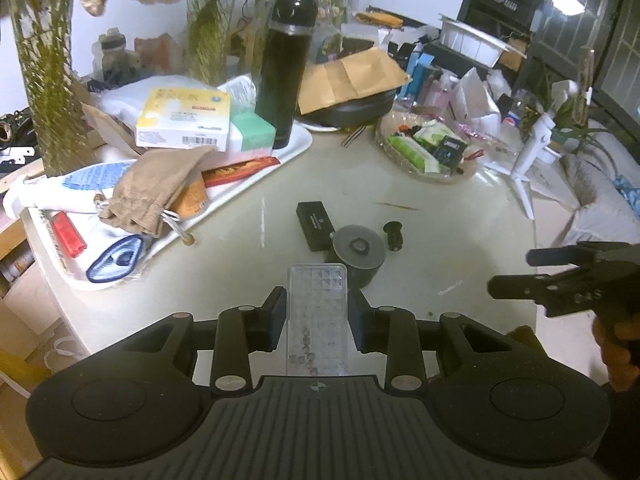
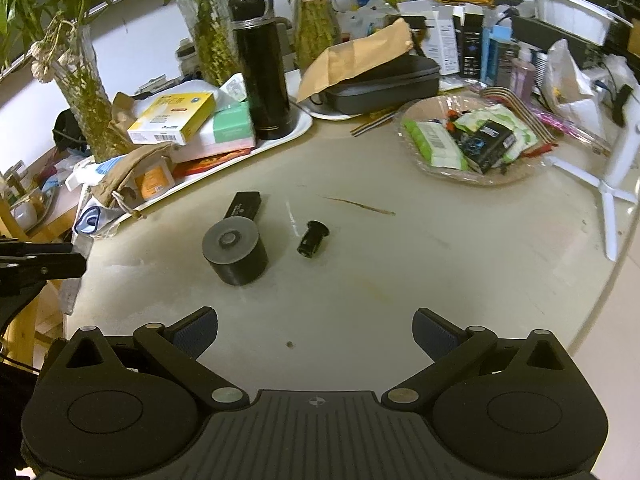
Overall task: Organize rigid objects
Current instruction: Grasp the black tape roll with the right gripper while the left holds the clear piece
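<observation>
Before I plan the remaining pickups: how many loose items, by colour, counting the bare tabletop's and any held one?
Black: 3 - flat rectangular device, cylinder, small flanged plug.
Clear: 1 - faceted plastic box, clamped in the left gripper.
Total: 4.

Clear faceted box (image 1: pixel 317 320) — lengthwise, off the table (beads inside) — beyond it, black cylinder (image 1: pixel 357 254).

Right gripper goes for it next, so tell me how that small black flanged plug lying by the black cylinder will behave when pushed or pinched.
The small black plug lies on its side on the smooth table, so it would likely roll, curving toward its narrow end. It looks rigid, probably light. Its round body may squirt from the right gripper.
</observation>
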`<state>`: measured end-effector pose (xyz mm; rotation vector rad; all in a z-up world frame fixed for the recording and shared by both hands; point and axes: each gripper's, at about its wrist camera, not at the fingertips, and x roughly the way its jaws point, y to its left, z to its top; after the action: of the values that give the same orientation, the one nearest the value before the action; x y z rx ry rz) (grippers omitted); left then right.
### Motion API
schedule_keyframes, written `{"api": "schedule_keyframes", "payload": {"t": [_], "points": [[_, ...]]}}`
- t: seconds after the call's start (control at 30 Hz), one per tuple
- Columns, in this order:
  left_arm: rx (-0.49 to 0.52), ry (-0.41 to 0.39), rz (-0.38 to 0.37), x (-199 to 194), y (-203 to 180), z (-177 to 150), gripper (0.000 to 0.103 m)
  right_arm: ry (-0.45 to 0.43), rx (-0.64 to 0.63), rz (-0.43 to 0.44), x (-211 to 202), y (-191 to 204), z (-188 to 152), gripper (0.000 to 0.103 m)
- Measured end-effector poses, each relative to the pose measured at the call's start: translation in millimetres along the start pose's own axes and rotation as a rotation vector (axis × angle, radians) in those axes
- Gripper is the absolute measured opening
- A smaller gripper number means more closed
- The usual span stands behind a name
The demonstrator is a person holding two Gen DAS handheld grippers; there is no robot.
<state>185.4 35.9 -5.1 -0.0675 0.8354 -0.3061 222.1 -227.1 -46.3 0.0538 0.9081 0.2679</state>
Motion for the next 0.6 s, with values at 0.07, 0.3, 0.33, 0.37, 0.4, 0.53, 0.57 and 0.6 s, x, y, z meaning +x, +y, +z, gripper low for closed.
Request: {"api": "schedule_keyframes", "payload": {"t": [0.07,0.3,0.33,0.37,0.4,0.53,0.57,0.6], "points": [[0.005,-0.008,-0.003,-3,3,-2,0.032,0.001,-0.009,0.012,4,4,3,0.103],[0.0,-0.019,-0.016,-5,12,-16,0.033,-0.009,-0.081,0.077,21,27,18,0.103],[0.003,-0.021,-0.015,-6,13,-16,0.033,-0.009,-0.099,0.088,24,32,20,0.103],[0.005,-0.027,-0.013,-7,14,-16,0.033,-0.007,-0.113,0.094,28,36,22,0.103],[0.006,-0.033,-0.012,-8,14,-16,0.033,-0.005,-0.13,0.1,32,40,24,0.103],[-0.016,-0.033,-0.023,-6,18,-16,0.033,0.0,-0.181,0.123,46,53,31,0.102],[-0.018,-0.029,-0.023,-4,18,-17,0.033,0.004,-0.191,0.125,50,55,33,0.102],[-0.016,-0.028,-0.022,-4,18,-17,0.033,0.007,-0.199,0.124,55,57,35,0.102]]}}
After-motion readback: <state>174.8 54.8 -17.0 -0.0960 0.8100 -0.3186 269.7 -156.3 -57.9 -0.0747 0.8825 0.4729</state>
